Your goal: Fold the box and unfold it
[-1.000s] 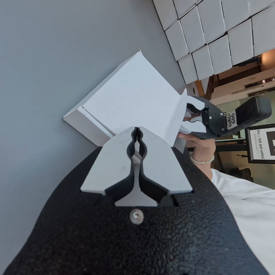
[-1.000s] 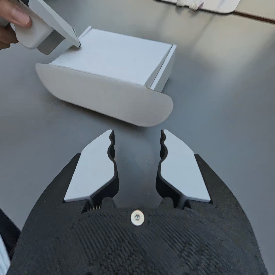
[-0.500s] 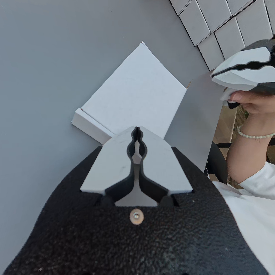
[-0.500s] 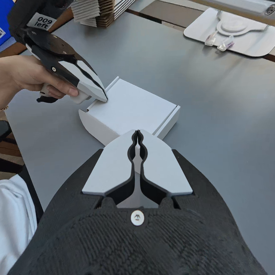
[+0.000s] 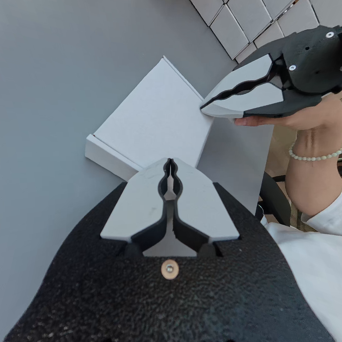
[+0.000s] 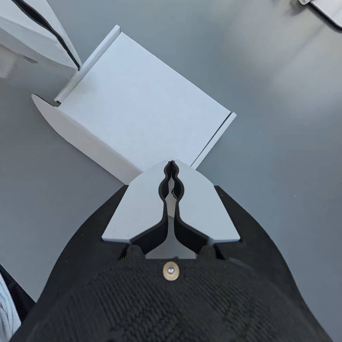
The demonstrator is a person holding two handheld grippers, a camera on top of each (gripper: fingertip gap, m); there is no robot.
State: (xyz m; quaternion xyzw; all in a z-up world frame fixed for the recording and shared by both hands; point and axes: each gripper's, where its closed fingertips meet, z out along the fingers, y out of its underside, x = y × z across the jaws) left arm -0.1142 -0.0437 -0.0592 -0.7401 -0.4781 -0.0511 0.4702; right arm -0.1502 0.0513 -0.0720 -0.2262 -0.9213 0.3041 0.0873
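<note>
A white cardboard box (image 6: 140,114) lies closed on the grey table (image 6: 277,129), its rounded front flap (image 6: 83,137) sticking out along the near-left side. My right gripper (image 6: 172,162) is shut and empty, its tips over the lid's near corner. It also shows in the left wrist view (image 5: 203,109), touching the lid's edge above the flap (image 5: 231,166). My left gripper (image 5: 169,162) is shut and empty at the near side of the box (image 5: 153,122). In the right wrist view its tips (image 6: 78,67) rest on the box's left side strip.
Several stacked white folded boxes (image 5: 259,22) stand at the table's far side. A white flat base (image 6: 325,11) lies at the far right. A person's forearm with a bead bracelet (image 5: 312,157) holds the right gripper beside the table edge.
My right gripper has gone from open to shut and moved from in front of the flap onto the lid's front edge. My left gripper has stayed shut at the box's side.
</note>
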